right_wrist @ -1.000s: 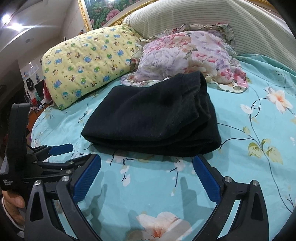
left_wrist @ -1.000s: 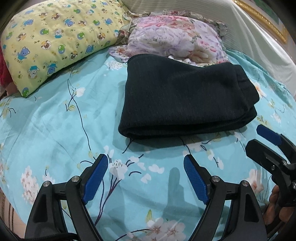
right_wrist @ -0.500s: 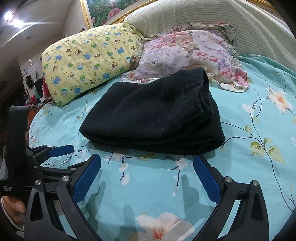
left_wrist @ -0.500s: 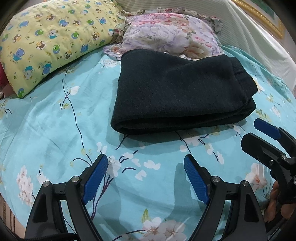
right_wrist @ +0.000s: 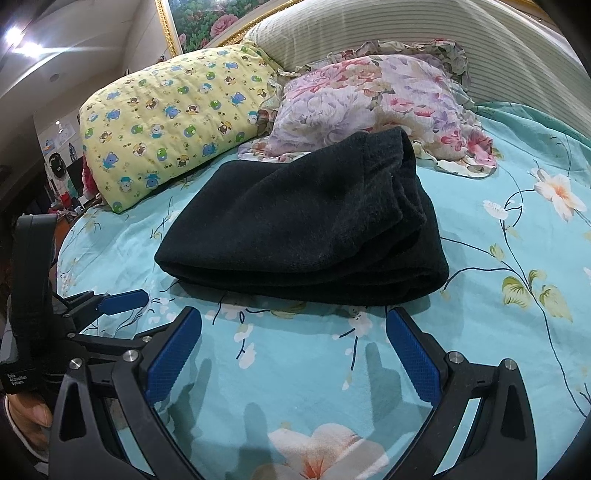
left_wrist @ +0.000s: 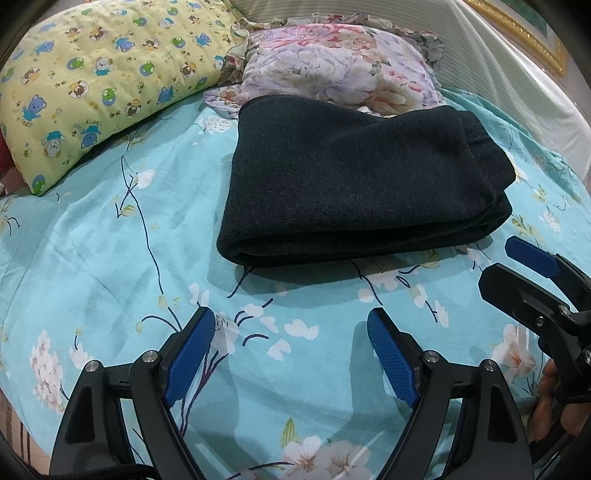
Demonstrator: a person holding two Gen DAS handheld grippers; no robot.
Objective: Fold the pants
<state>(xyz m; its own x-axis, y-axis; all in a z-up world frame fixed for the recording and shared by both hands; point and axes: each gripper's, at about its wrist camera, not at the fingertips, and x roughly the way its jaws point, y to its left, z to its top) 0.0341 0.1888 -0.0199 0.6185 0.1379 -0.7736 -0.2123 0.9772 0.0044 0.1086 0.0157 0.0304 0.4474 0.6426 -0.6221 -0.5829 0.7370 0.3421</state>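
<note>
The dark pants (left_wrist: pixel 354 184) lie folded into a thick rectangle on the turquoise flowered bedsheet (left_wrist: pixel 110 229); they also show in the right wrist view (right_wrist: pixel 306 225). My left gripper (left_wrist: pixel 291 332) is open and empty, hovering over the sheet just short of the pants' near folded edge. My right gripper (right_wrist: pixel 295 332) is open and empty, also just short of the pants. The right gripper appears at the right edge of the left wrist view (left_wrist: pixel 535 280), and the left gripper at the left edge of the right wrist view (right_wrist: pixel 110 301).
A yellow cartoon-print pillow (left_wrist: pixel 92 81) lies at the back left and a floral pillow (left_wrist: pixel 340 62) right behind the pants, touching them. A striped headboard cushion (right_wrist: pixel 424 33) stands behind. The bed's edge falls away at the left (right_wrist: pixel 66 236).
Both grippers have shifted slightly closer to the pants, which look a little larger and lower in view. The pants have not moved and both grippers stay open.
</note>
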